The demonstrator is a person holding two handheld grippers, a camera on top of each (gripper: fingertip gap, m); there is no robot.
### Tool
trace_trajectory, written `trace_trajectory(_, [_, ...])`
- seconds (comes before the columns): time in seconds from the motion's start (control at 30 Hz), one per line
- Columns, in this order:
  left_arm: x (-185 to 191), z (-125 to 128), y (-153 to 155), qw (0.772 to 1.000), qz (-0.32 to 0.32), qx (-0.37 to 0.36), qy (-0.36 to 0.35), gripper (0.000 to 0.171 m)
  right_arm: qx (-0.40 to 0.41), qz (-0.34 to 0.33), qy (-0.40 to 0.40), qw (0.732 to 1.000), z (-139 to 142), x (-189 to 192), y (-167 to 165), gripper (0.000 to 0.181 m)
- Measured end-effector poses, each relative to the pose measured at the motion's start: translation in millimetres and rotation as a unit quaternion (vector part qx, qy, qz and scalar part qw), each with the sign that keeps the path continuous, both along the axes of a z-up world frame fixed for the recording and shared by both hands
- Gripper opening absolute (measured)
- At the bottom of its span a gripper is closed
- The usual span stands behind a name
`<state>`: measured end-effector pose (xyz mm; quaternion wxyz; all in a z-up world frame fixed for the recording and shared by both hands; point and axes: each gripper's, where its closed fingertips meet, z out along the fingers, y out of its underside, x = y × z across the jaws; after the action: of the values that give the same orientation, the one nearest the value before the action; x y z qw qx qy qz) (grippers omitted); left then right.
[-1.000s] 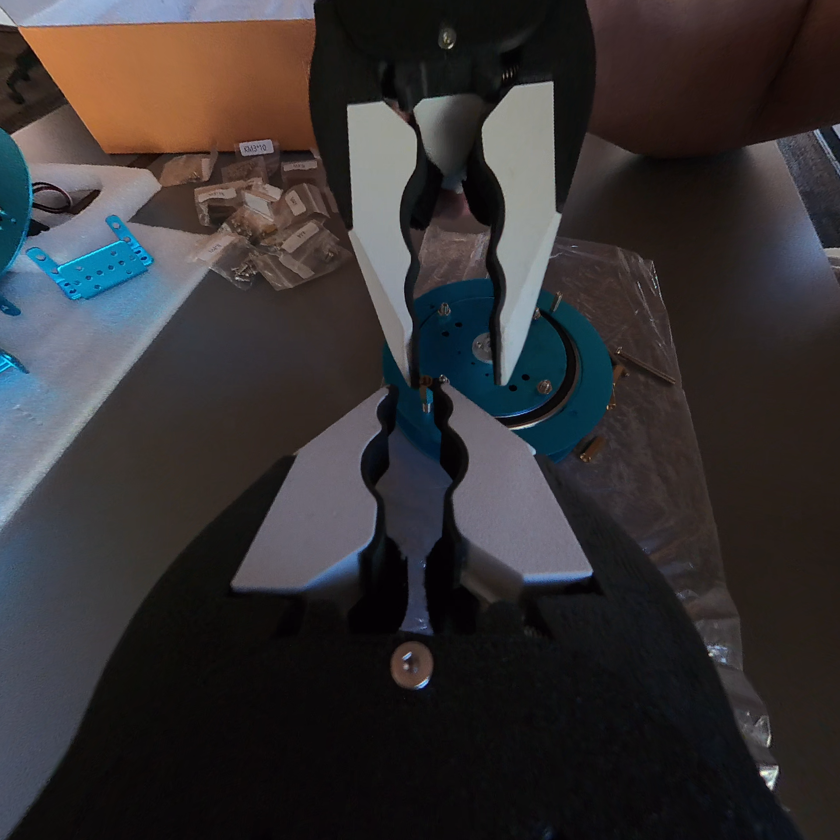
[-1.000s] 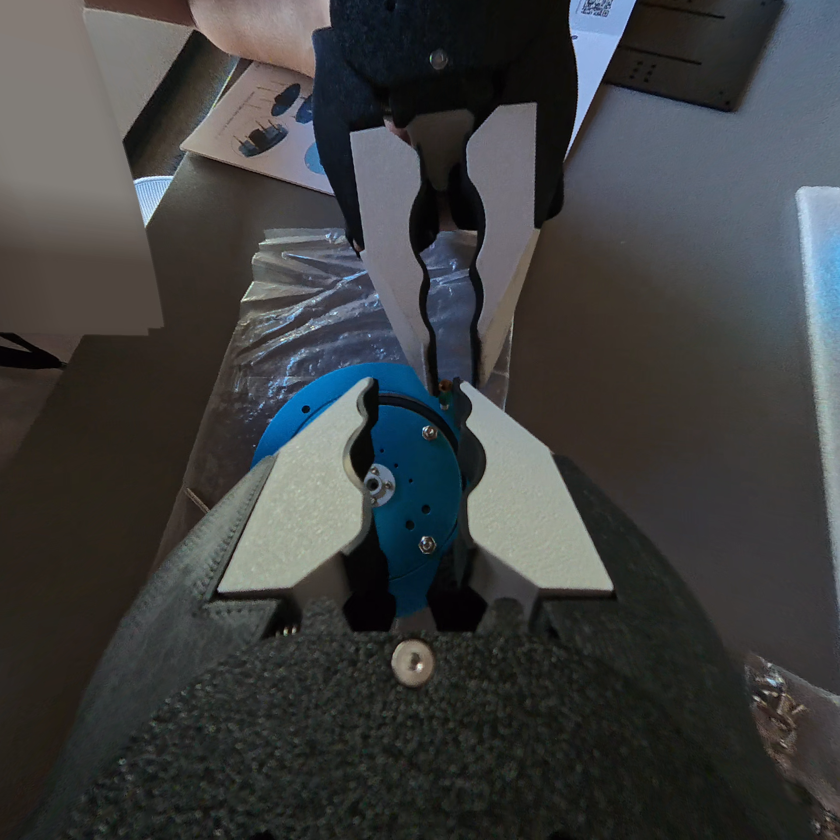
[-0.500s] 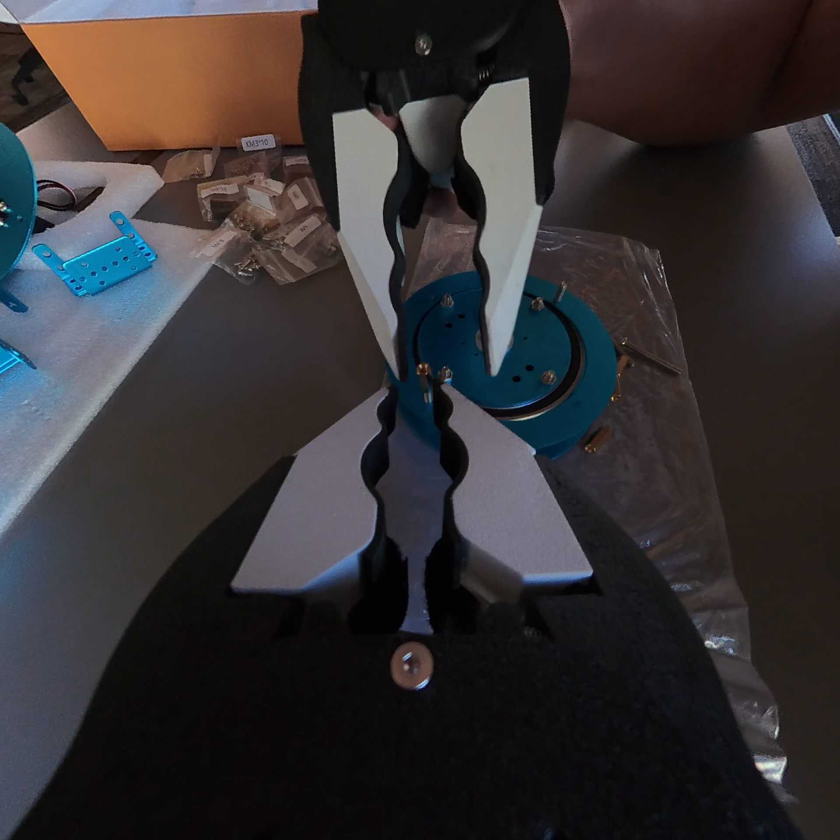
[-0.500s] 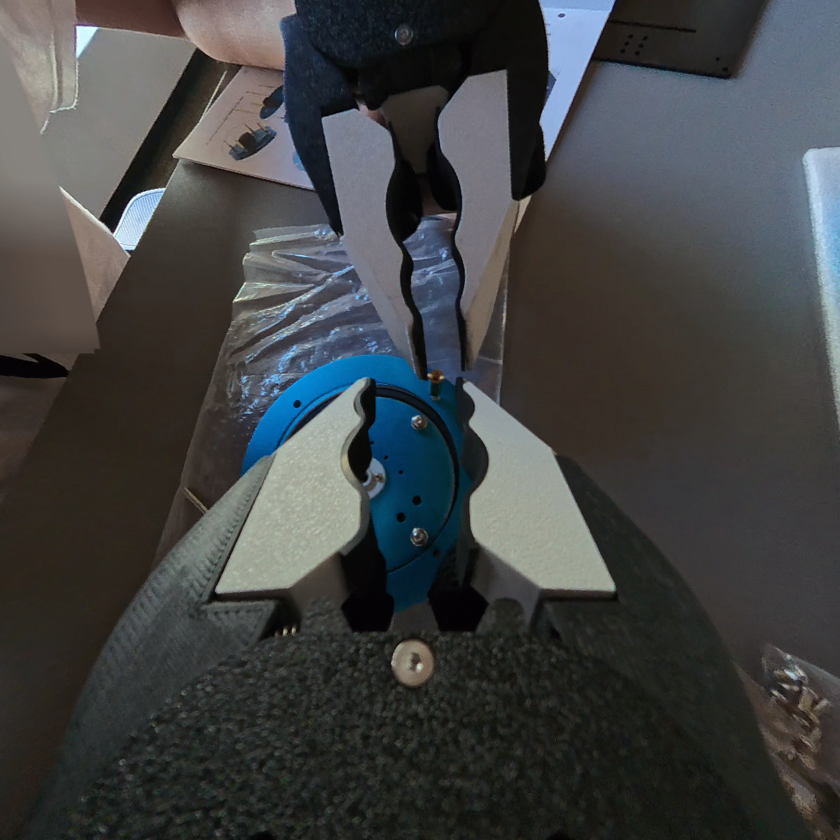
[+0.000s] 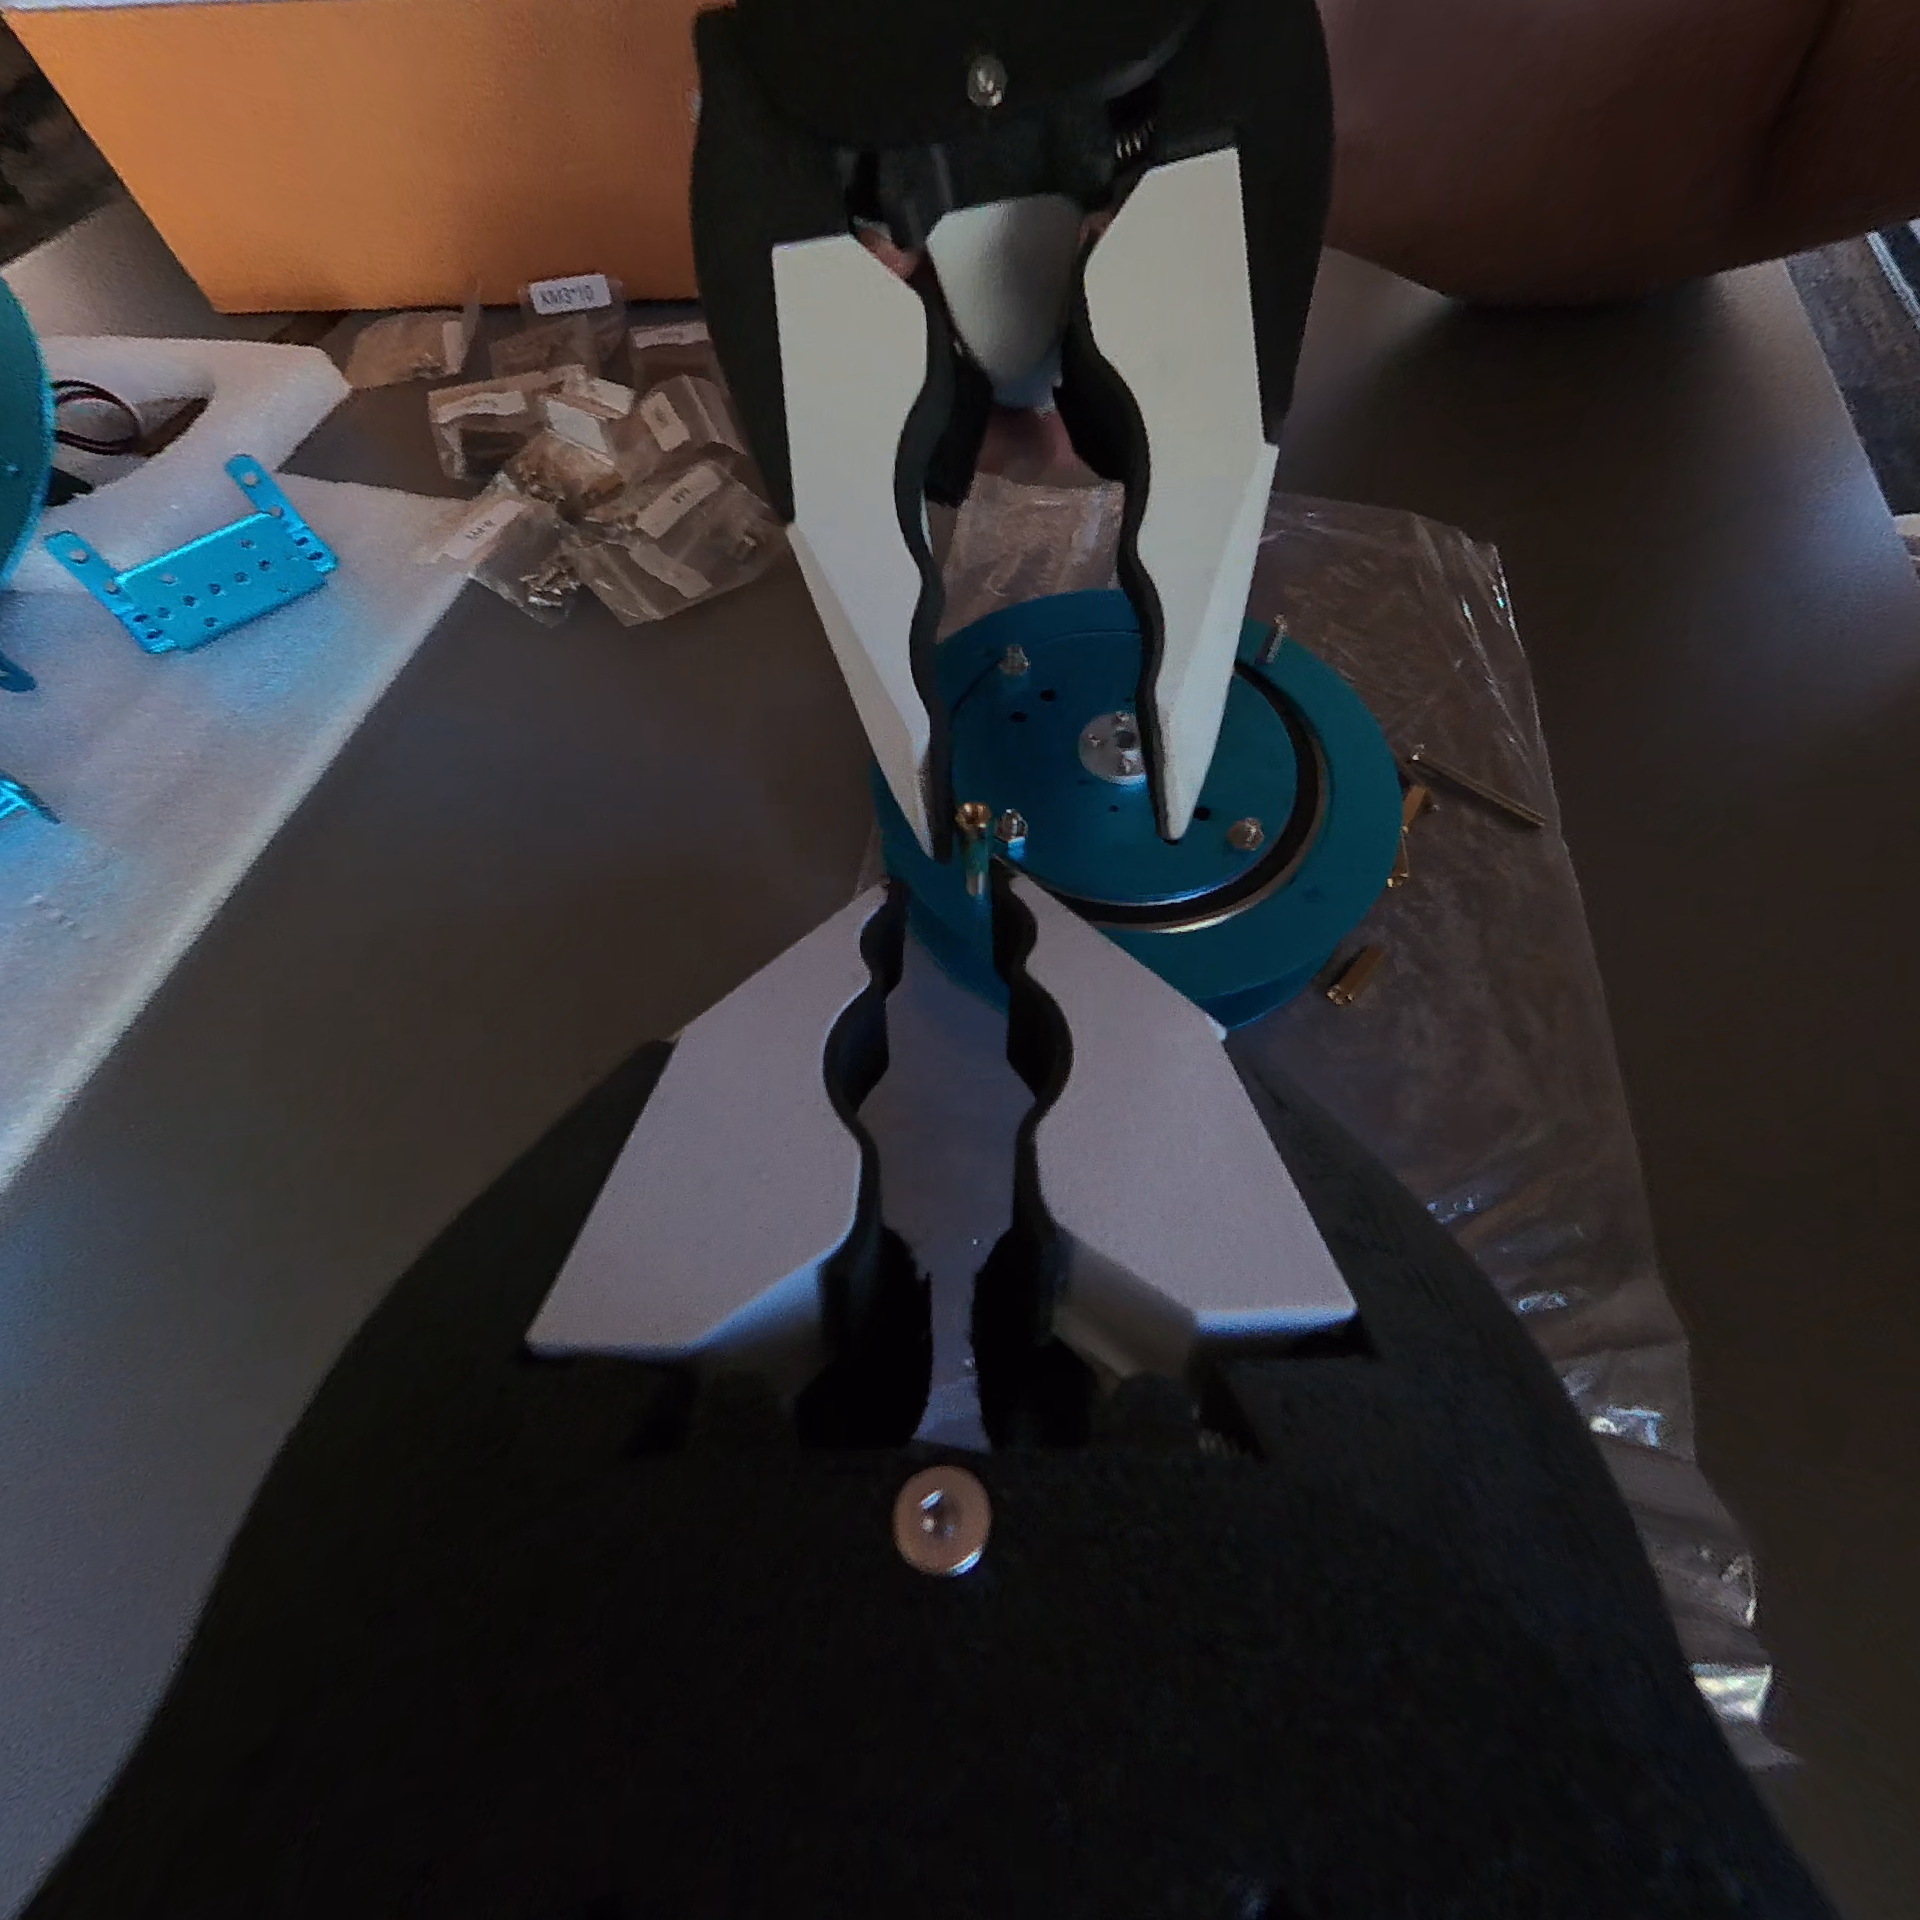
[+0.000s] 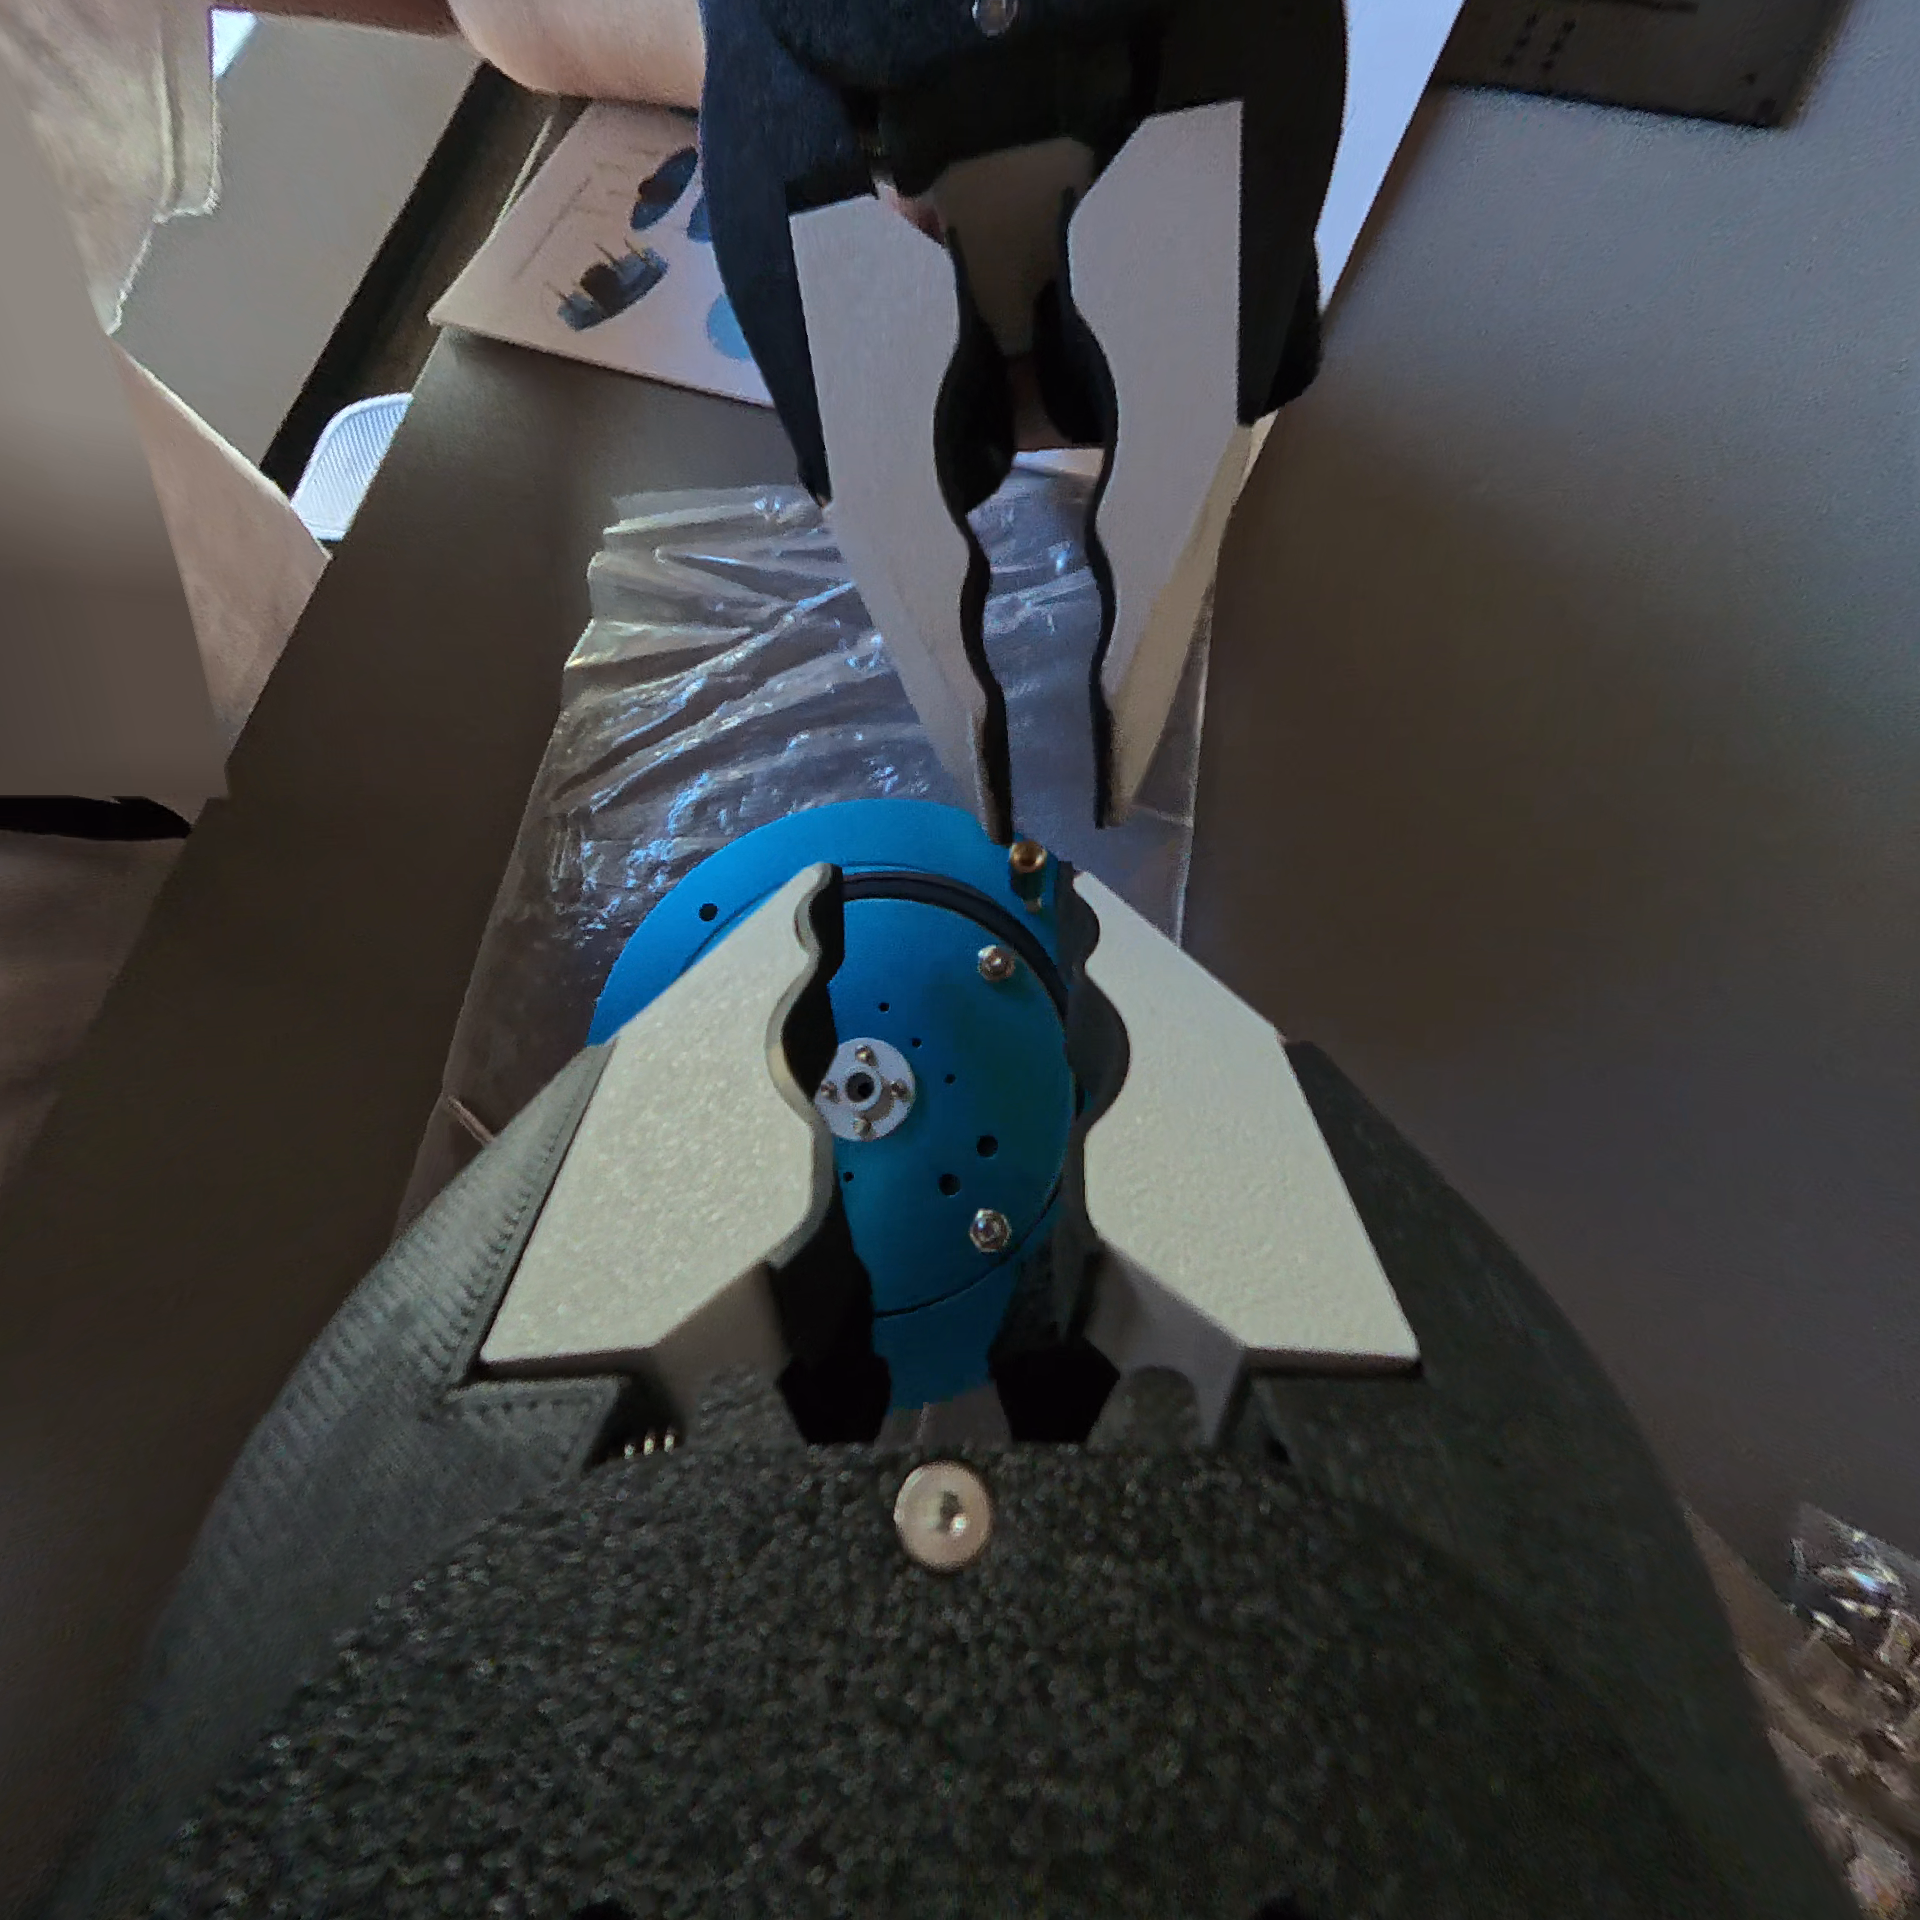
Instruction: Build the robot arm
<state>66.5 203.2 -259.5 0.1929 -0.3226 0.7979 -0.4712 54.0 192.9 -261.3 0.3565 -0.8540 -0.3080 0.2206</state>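
Left wrist view: brass post (image 5: pixel 972 847) stands upright at blue disc (image 5: pixel 1340 831) rim, right at my left tongs (image 5: pixel 951 888) tips. L gap narrow, can't tell if pinching. Right tongs (image 5: pixel 1055 831) wide open, empty, over disc from opposite side, one tip beside post.

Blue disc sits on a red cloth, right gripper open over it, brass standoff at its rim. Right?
No. The blue disc sits on a clear plastic sheet, not a red cloth; the left wrist view shows it. The right gripper is open over it, brass standoff at its rim.
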Motion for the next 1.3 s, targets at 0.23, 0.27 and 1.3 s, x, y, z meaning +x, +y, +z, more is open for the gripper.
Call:
trace_trajectory(0.23, [-2, -10, -3, 1.0, -0.006, 0.012, 0.019, 0.014, 0.007, -0.006, 0.007, 1.0, 4, 3, 0, 0.037])
trace_trajectory(0.27, [-2, -10, -3, 1.0, -0.006, 0.013, 0.018, 0.014, 0.004, -0.003, 0.008, 1.0, 3, 1, -1, 0.037])
trace_trajectory(1.3, [0, -10, -3, 1.0, 0.0, 0.025, 0.005, 0.012, 0.002, -0.011, 0.028, 1.0, 8, 5, -5, 0.038])
